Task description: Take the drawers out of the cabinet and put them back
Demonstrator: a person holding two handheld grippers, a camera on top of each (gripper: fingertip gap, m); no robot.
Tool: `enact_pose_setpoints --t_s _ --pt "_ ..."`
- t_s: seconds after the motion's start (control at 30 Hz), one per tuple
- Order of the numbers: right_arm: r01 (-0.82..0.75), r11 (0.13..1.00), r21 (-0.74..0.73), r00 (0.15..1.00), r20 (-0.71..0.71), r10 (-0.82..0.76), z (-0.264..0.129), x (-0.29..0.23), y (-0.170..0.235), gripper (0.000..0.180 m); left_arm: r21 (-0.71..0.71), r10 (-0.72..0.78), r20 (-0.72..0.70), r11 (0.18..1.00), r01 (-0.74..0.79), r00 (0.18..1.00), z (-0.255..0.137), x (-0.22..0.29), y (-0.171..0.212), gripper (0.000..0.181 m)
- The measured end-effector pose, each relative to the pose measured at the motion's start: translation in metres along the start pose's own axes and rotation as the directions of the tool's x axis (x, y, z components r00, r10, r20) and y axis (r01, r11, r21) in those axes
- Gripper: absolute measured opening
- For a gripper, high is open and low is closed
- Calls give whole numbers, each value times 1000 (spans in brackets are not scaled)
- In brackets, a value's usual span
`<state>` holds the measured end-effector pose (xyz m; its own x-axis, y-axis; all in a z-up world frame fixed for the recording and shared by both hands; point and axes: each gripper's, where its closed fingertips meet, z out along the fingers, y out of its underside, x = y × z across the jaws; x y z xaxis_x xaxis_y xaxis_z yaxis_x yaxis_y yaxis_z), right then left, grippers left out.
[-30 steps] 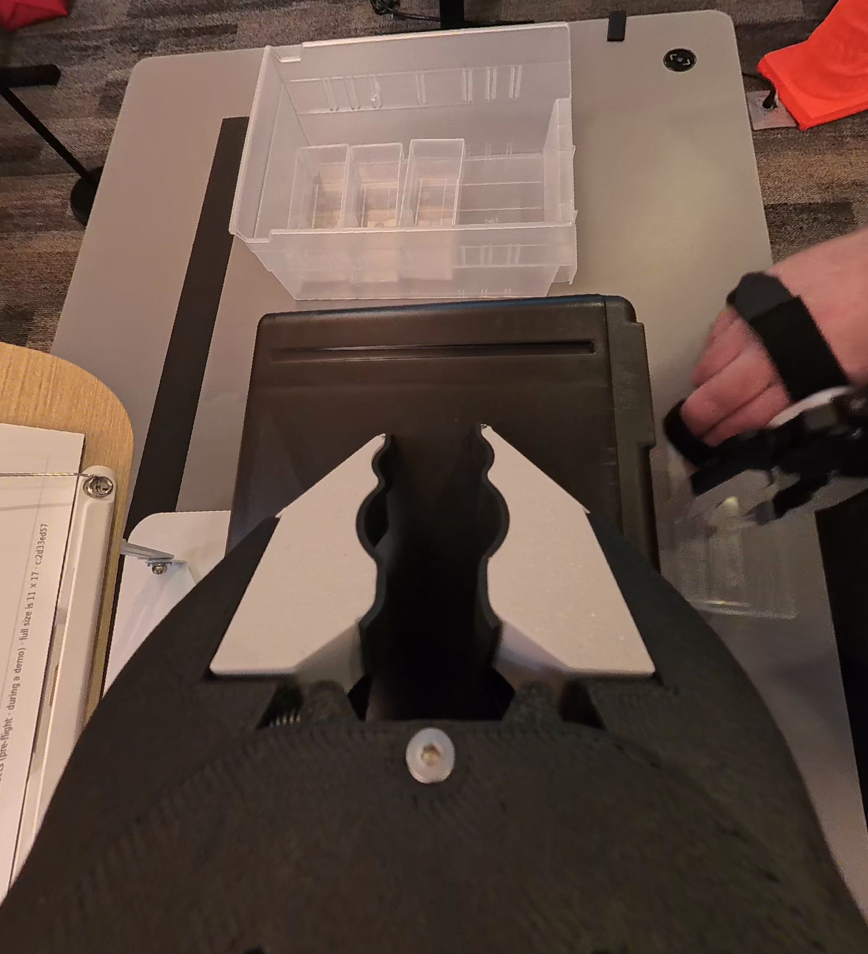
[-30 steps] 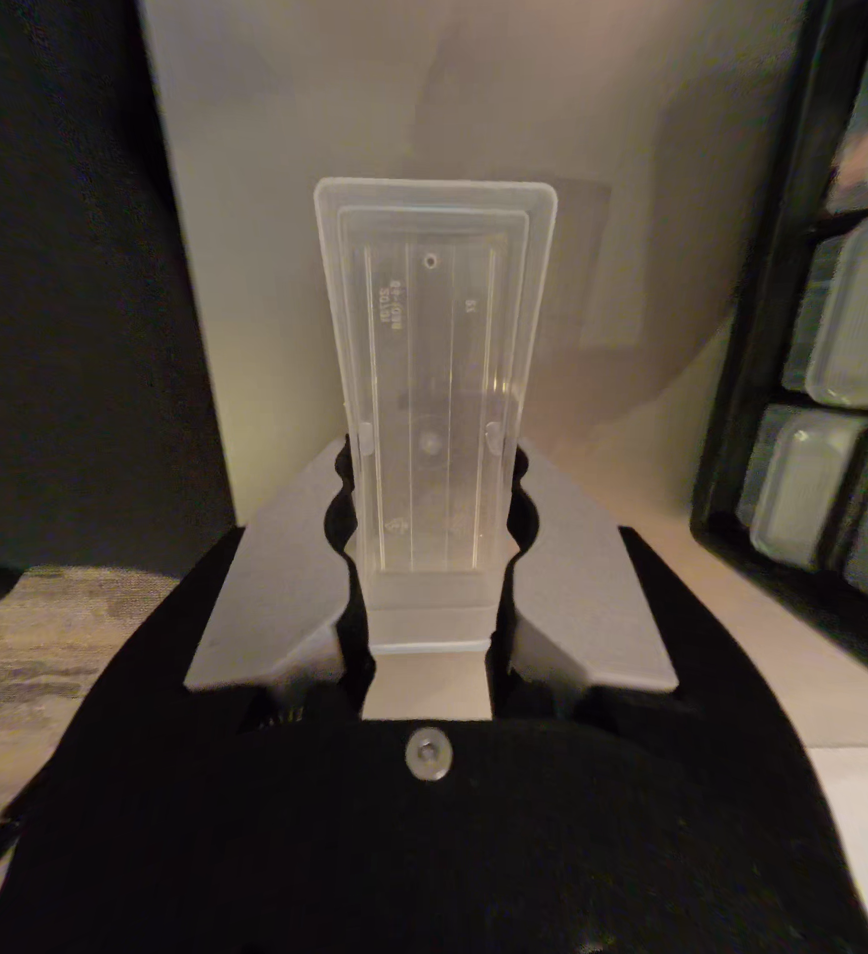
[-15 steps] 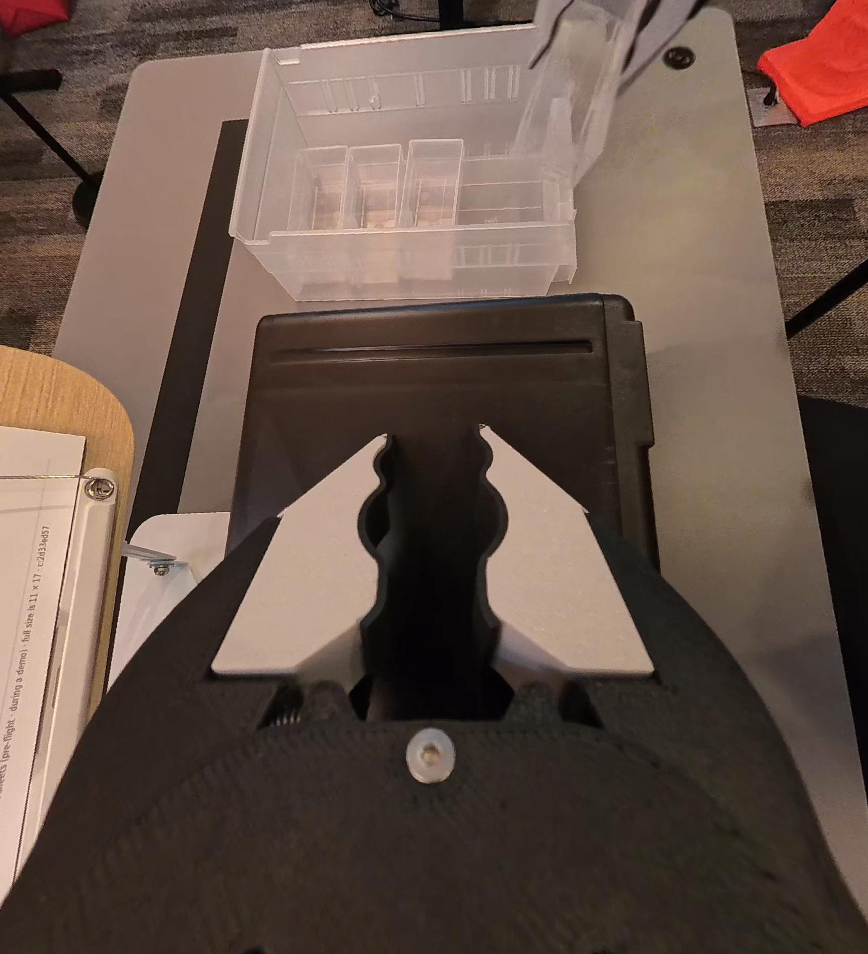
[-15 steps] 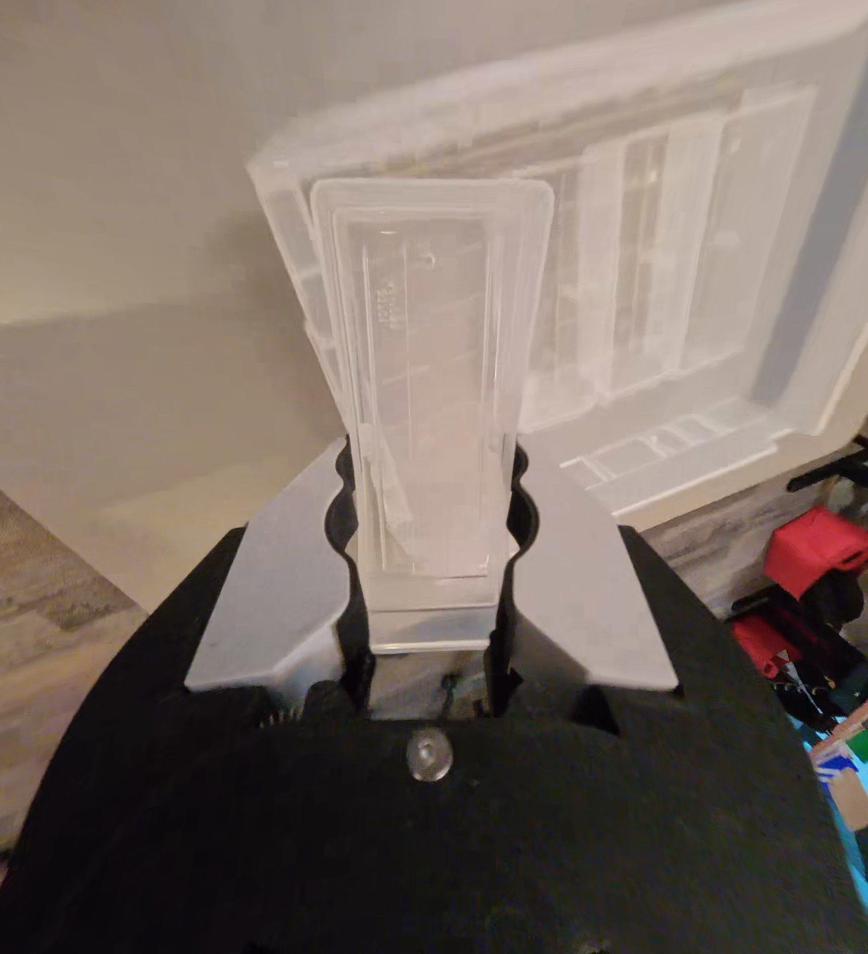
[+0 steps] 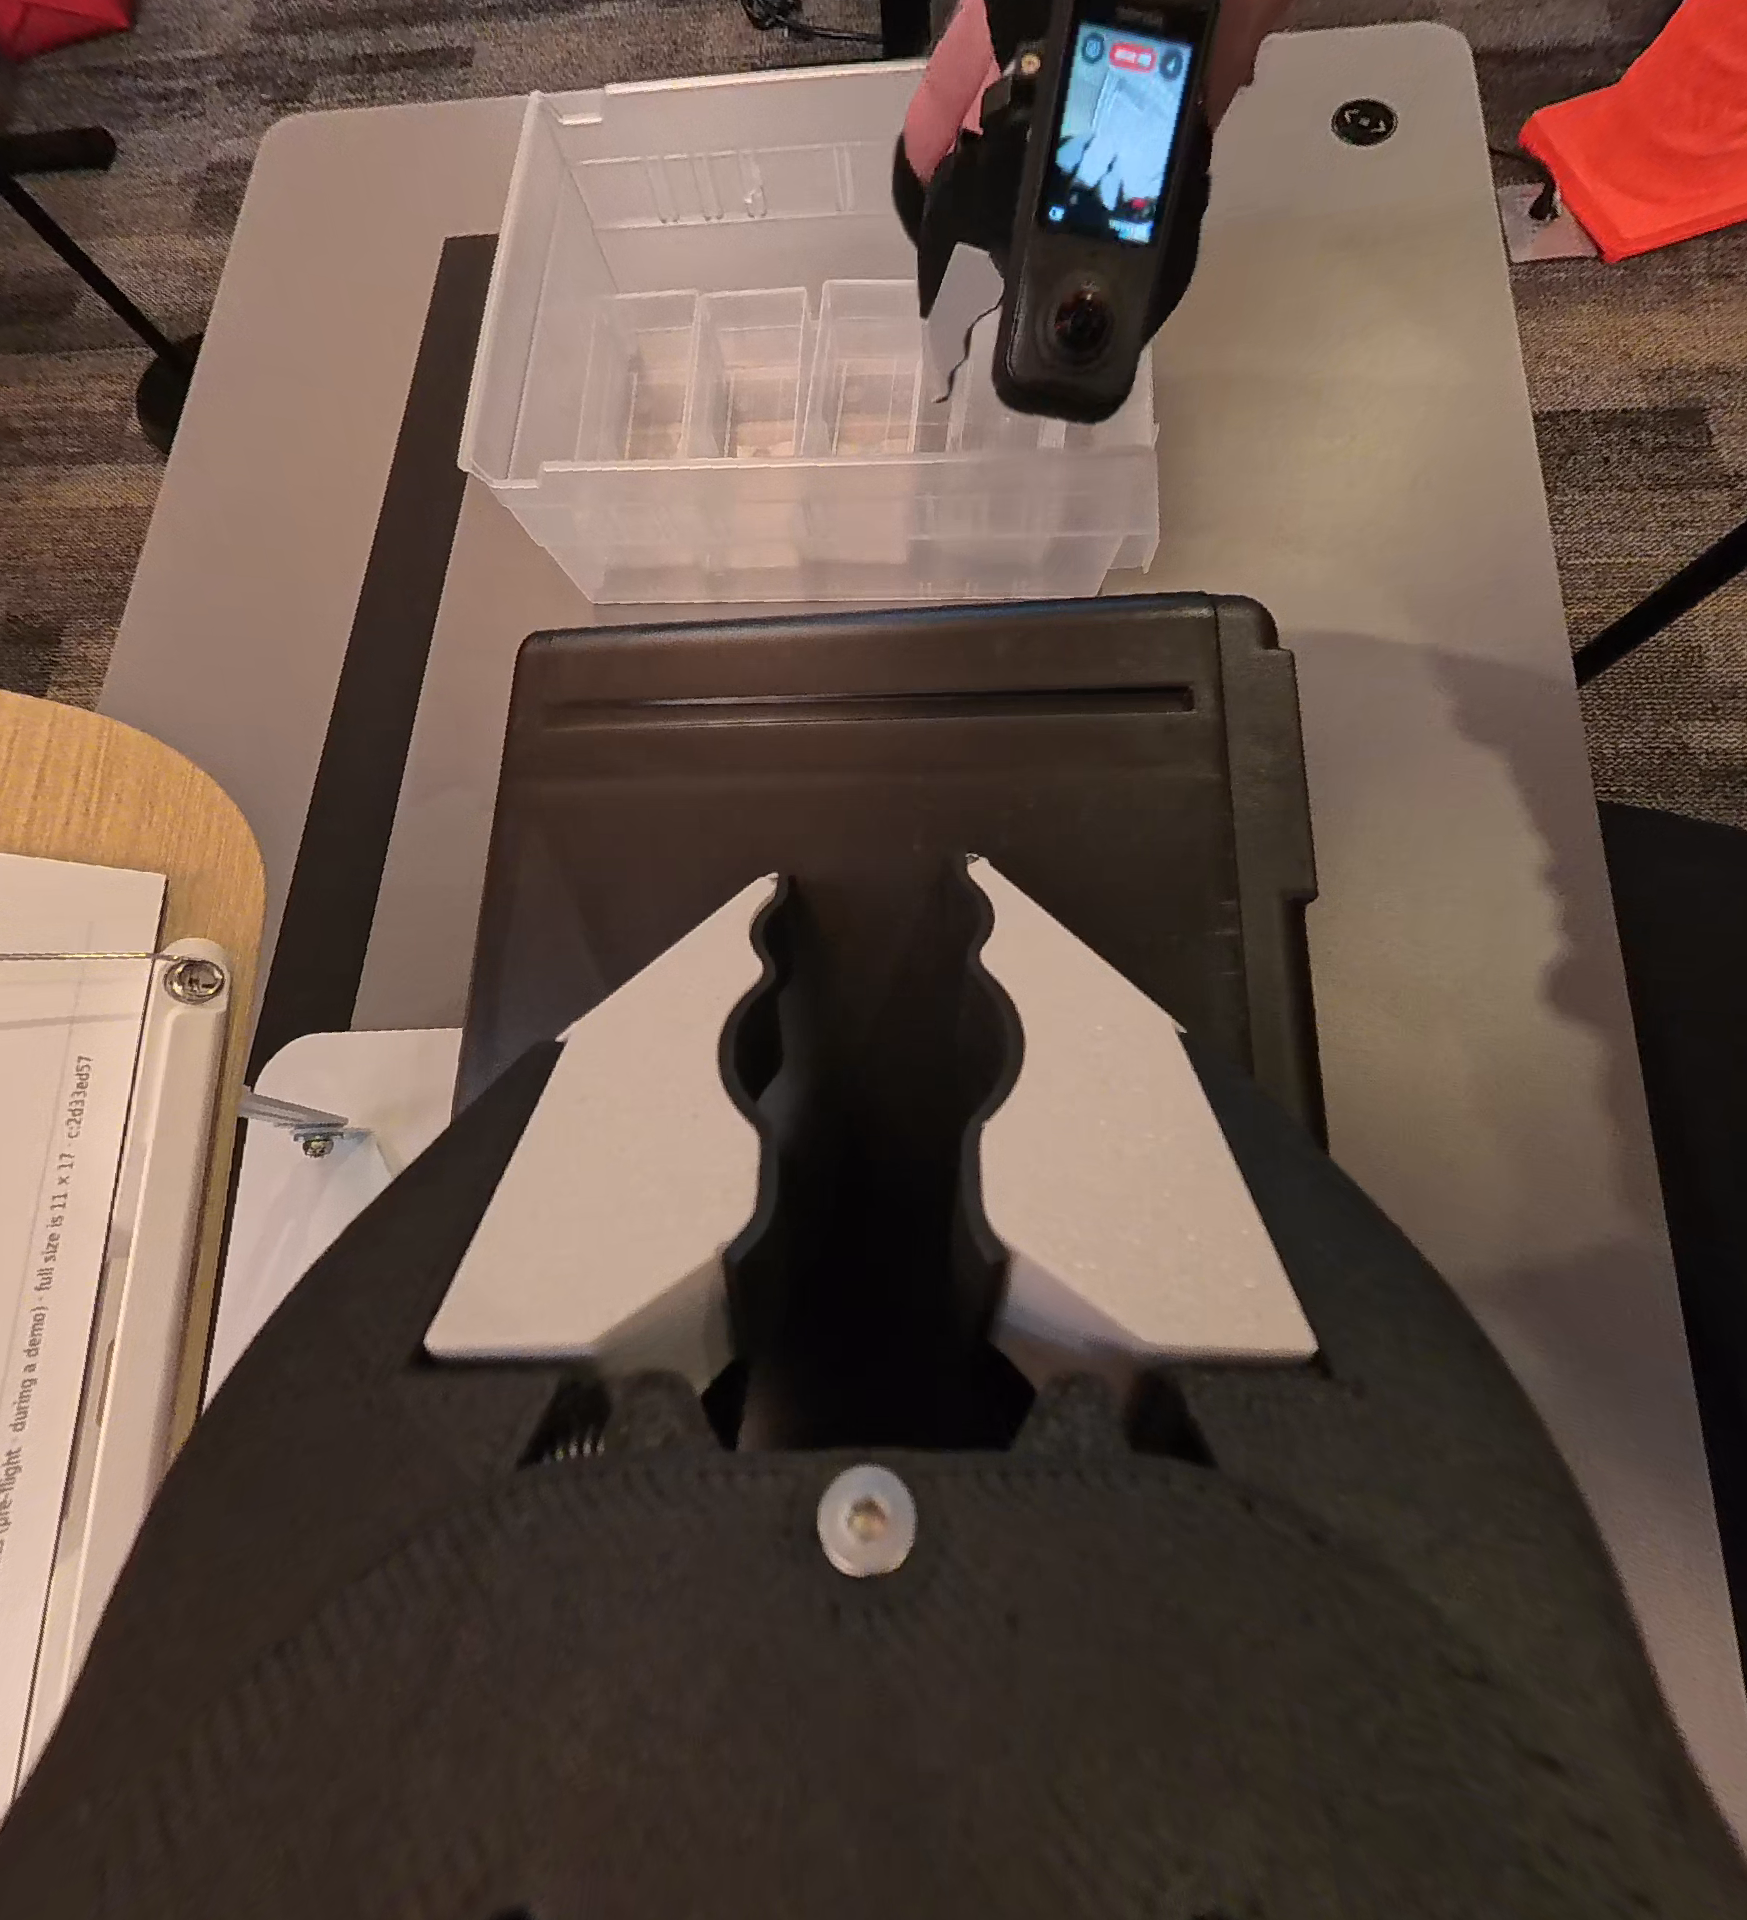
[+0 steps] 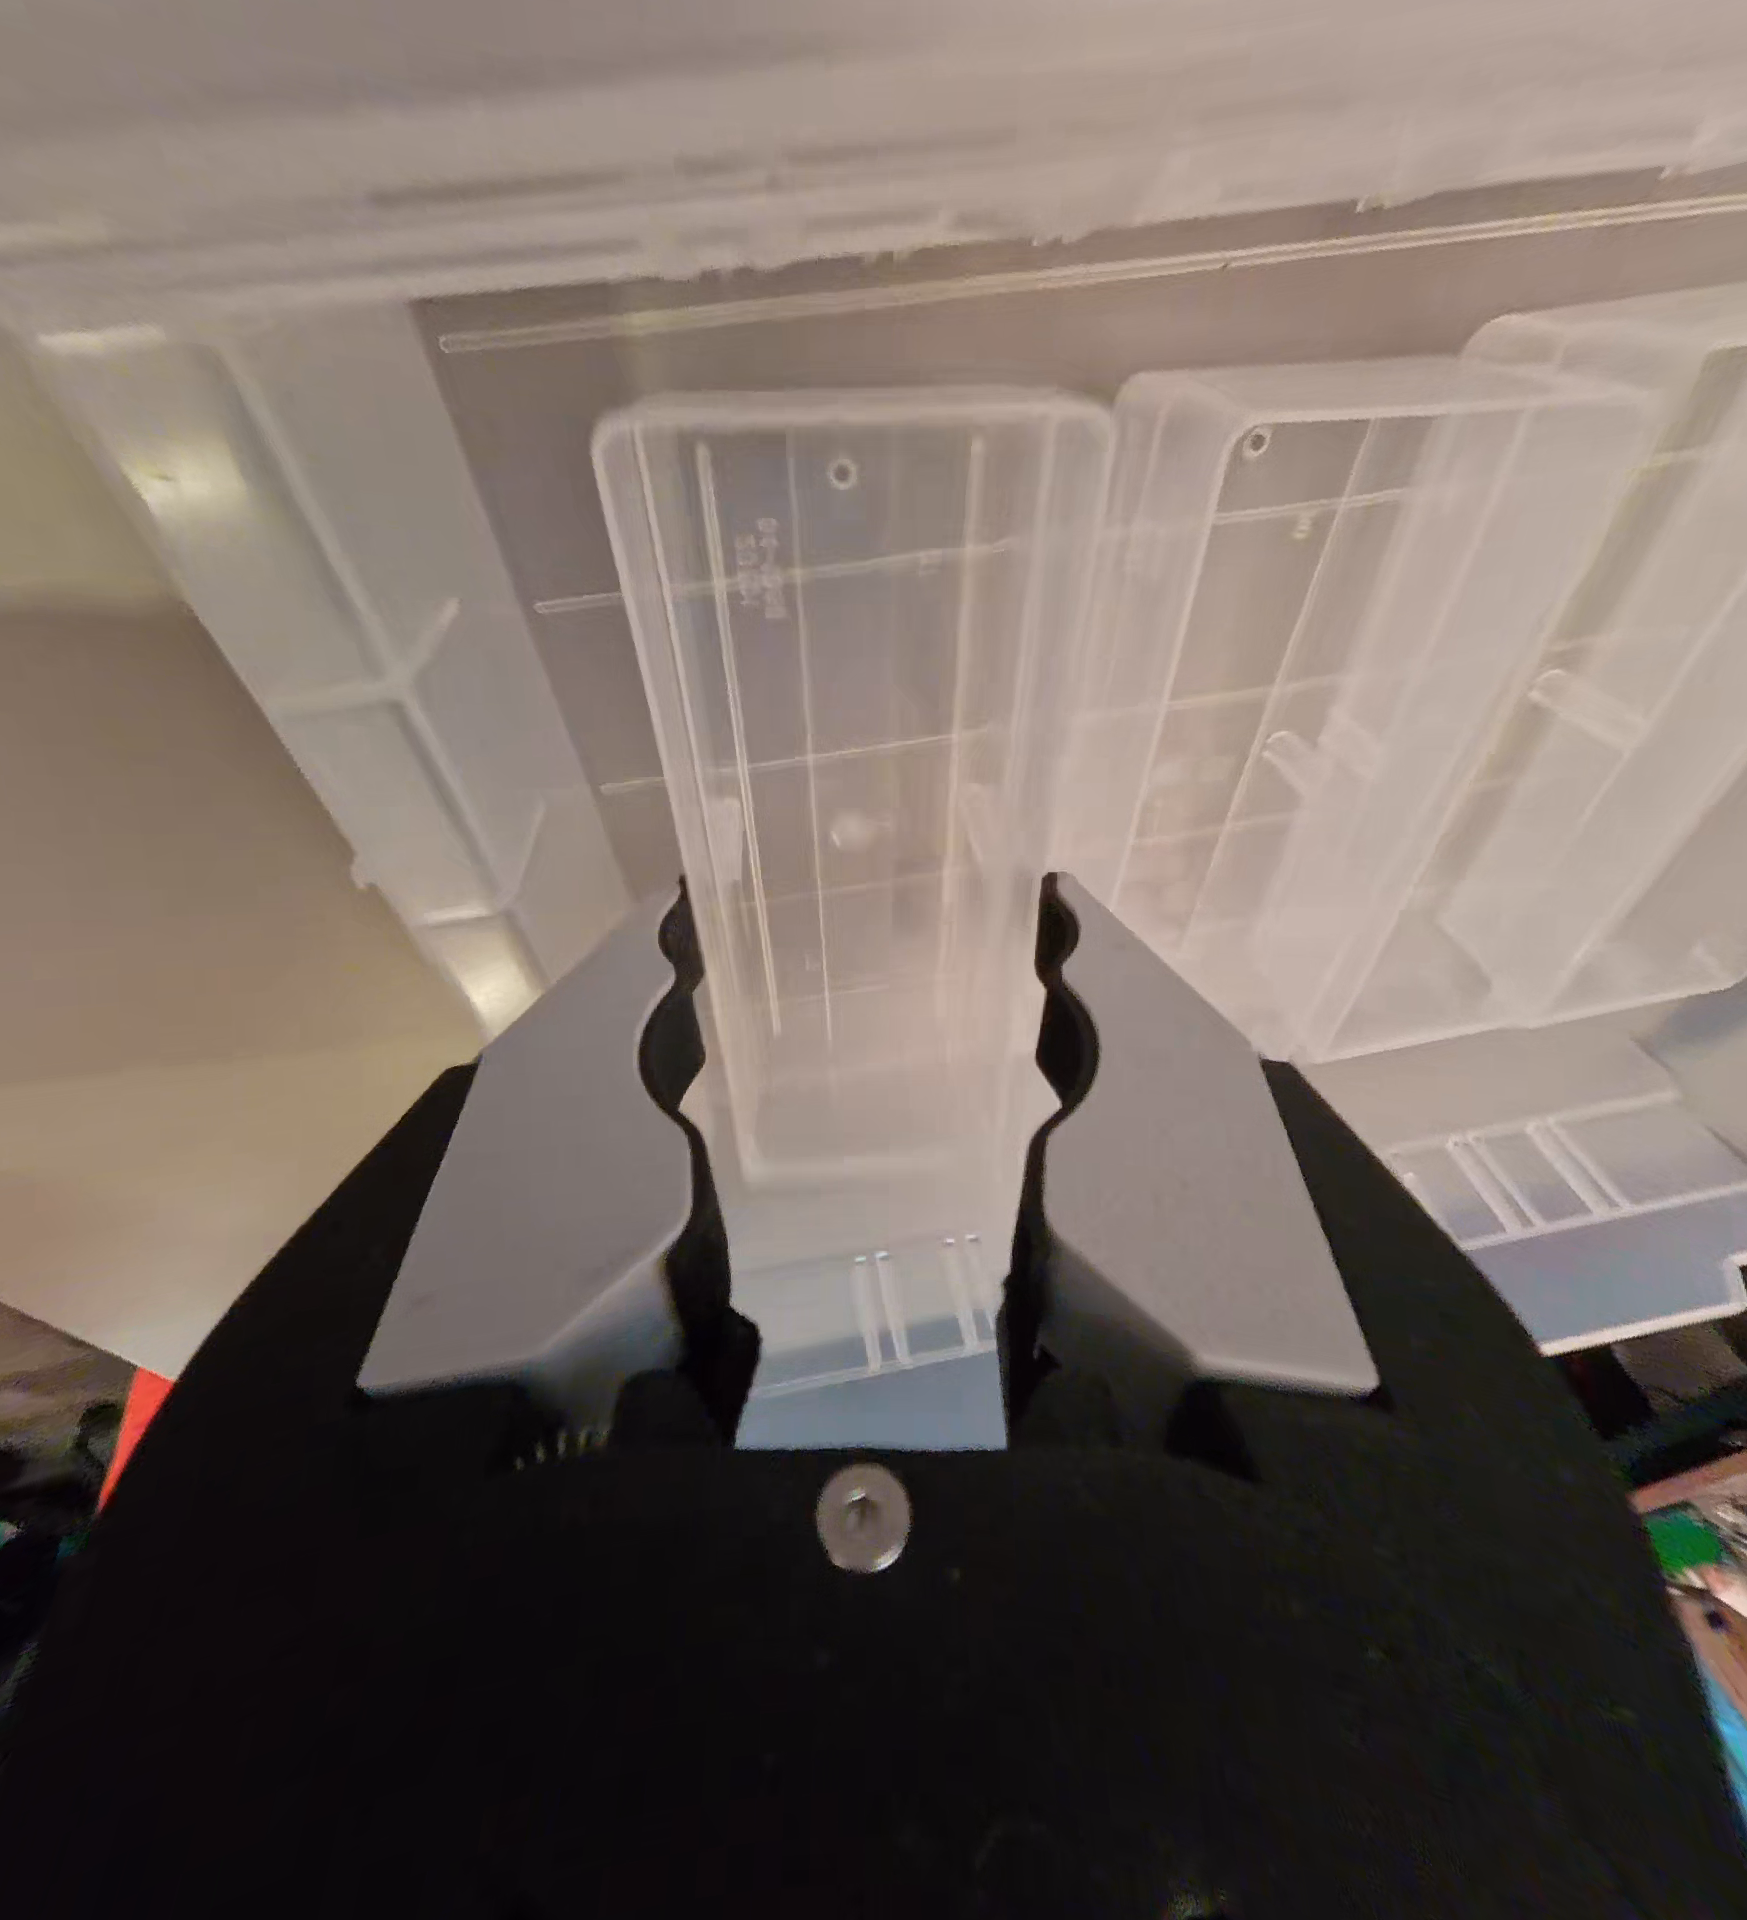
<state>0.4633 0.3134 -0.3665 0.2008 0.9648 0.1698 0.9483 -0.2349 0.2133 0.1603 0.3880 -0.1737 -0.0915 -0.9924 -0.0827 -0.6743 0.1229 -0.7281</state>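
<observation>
Clear plastic drawer [image 6: 848,748] sits between the fingers of the right claw [image 6: 864,894], inside a clear bin [image 5: 807,488] on the grey tabletop [image 5: 1420,831], just beside another drawer [image 6: 1368,675]. Whether its jaws touch the drawer's sides I cannot tell. Left claw [image 5: 869,883] hovers above the black cabinet [image 5: 900,769], parted partway and holding nothing.

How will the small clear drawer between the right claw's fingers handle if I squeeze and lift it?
Probably light: the small clear drawer looks thin-walled and empty. Its glossy sides may slip in the right claw. Hard squeezing could flex them.
</observation>
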Motion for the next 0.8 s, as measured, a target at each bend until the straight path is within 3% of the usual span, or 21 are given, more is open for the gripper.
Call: enact_pose_setpoints --t_s 0.1,0.23,0.37,0.57,0.67,0.8 --pt "-52 998 44 997 -49 54 -14 7 -1 79 0 2 1 1000 -2 1000 0 0 0 29" --pt "-121 987 102 983 -129 134 -43 11 4 76 0 1 1 1000 -1 1000 0 0 0 29" --pt "-297 929 221 921 -193 340 -76 18 18 71 1 5 6 1000 -5 1000 0 0 0 29" --pt "-660 674 331 671 -145 727 -77 24 82 75 4 21 34 1000 -21 999 -1 -2 -1 33" --pt "-746 548 377 542 -132 830 -75 20 108 74 7 18 61 1000 -19 998 -1 -5 -1 39" --pt "-815 343 467 389 2 921 -65 13 121 78 54 45 133 997 -53 990 -8 -8 -8 58"
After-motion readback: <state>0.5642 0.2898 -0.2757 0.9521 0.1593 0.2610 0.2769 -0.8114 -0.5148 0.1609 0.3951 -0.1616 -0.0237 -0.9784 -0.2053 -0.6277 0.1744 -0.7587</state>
